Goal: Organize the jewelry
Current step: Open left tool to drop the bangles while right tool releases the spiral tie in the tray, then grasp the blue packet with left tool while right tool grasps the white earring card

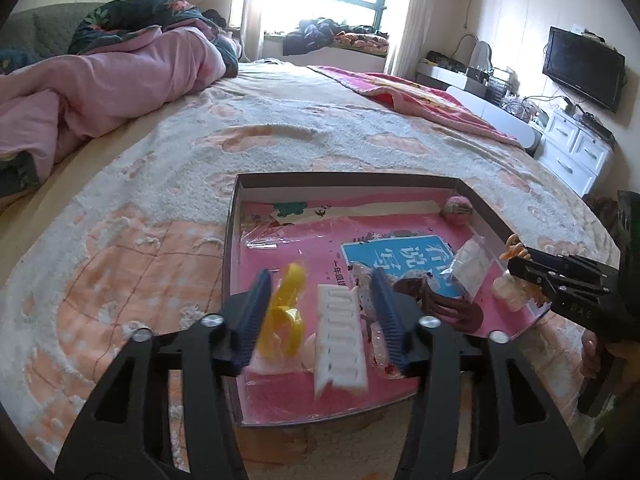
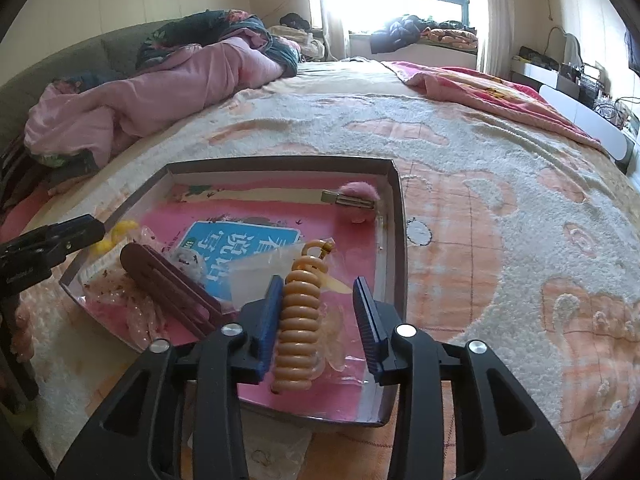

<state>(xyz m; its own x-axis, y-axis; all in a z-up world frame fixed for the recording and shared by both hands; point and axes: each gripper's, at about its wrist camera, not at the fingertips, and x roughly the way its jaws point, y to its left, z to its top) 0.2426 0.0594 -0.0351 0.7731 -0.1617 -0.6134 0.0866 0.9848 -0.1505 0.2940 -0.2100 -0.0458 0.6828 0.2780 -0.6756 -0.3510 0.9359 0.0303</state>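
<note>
tray (image 1: 234, 240) low in frame on the bed (image 1: 180, 160), keeps hair things together | left gripper (image 1: 320, 312) jaws wide, holding nothing, over yellow clip (image 1: 286, 308) and white comb (image 1: 338, 340) | right gripper (image 2: 320, 316) jaws wide around orange spiral clip (image 2: 298, 328), not squeezing; I think ready to grab

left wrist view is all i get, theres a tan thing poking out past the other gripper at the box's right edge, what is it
Observer: A tan plastic spiral hair clip, lying between the right gripper's open fingers; its coils sit close to one blue pad.
Operator: is it held
Observer: No, the other blue pad stands clear of it.
Operator: whats that pink fuzzy thing in the far corner
Observer: A pink pompom on a flat metal hair clip, lying inside the shallow cardboard box.
</note>
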